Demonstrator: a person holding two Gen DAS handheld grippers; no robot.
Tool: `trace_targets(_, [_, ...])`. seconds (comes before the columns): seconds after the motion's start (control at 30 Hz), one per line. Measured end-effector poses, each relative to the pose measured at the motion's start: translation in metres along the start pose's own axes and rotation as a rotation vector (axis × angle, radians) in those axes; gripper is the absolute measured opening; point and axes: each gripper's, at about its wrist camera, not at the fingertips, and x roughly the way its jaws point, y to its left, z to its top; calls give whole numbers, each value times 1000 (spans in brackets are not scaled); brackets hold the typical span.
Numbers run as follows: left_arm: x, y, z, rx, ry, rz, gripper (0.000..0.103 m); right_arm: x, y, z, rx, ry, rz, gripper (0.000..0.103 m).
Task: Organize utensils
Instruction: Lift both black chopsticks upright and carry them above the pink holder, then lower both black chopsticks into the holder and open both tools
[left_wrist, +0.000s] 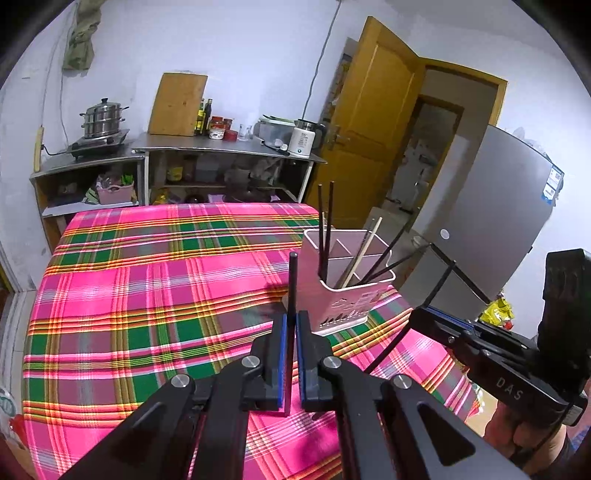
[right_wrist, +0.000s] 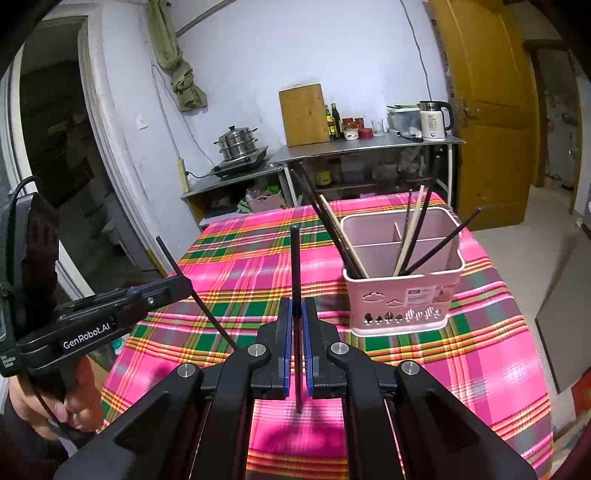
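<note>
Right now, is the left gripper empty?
No, the left gripper has its jaws shut on a black chopstick standing upright.

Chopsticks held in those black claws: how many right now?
2. One black chopstick stands clamped in the left gripper; a second chopstick in the right gripper. Others sit in the pink holder, uncounted.

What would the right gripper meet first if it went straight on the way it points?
Probably the plaid tablecloth left of the pink utensil holder; the right gripper aims past the holder, though depth is unclear.
</note>
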Motion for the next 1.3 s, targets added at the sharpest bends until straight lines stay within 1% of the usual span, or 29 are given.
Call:
trace_targets(0.3, [11,-15,22,14,6,-55,4,-8,-16,11,17,-21,-26,5])
trace_targets(0.4, [13,-25,35,29,-8,-74,4,-10,-22,18,19,-37,-34,5])
trace_targets(0.57, [15,-40,63,51,-44,-93,4,-18,-33,39,18,-82,-53,5])
trace_targets(0.93, [24,-60,126,55,-127,-113,4,-33,-52,99,17,-212,-104,5])
trace_targets(1.03, [27,-63,138,60,-152,-108,4,-32,-56,111,16,-236,-112,5])
trace_targets(1.17, [38,-63,145,57,-152,-98,4,-24,-60,122,18,-247,-122,5])
trace_targets(1.3, [54,-61,146,50,-136,-96,4,-13,-61,128,5,-254,-132,5])
